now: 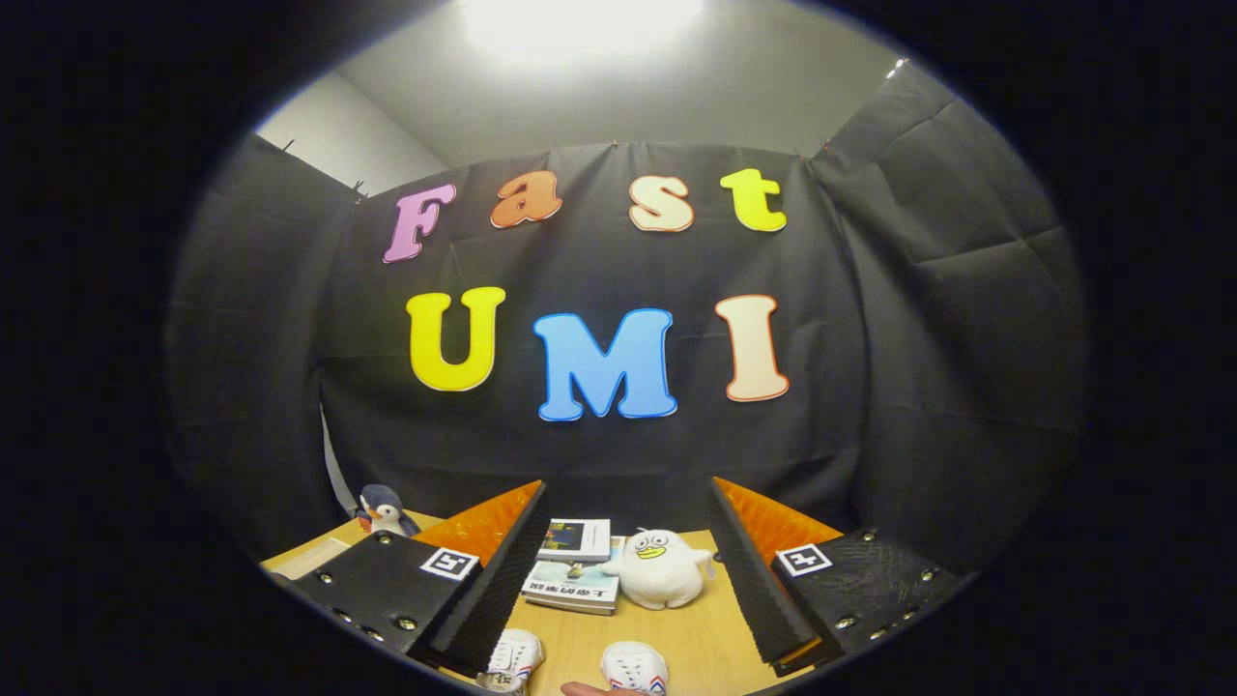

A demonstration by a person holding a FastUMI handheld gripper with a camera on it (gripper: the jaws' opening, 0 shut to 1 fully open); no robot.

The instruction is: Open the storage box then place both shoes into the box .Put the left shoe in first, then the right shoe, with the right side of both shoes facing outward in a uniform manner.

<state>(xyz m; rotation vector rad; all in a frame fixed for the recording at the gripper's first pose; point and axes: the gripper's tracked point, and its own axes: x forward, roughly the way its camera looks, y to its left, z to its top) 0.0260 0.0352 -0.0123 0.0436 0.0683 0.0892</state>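
Gripper view: gripper [618,580] fingers spread wide, holding nothing, raised above table [696,638]. Two shoes [512,660] [635,667] sit loose at bottom centre, nearer than fingertips. Storage box unseen. Judgement: nothing started; opening and both placements remain. Books [575,570], duck toy [662,568] beyond.

The gripper [623,570] is hovering above a wooden table [696,638], its two fingers spread wide apart and gripping nothing. Between the fingers, two white shoes are sitting side by side at the near edge of the table: the left-hand shoe [512,659] is lying just beside one finger, the right-hand shoe [635,667] near the middle. A fingertip [585,689] is peeking in just in front of them. Beyond the shoes, a white plush duck [660,568] is sitting just beside a stack of books [577,565]. A plush penguin [384,511] is standing at the table's far corner, against the black cloth wall [918,387].
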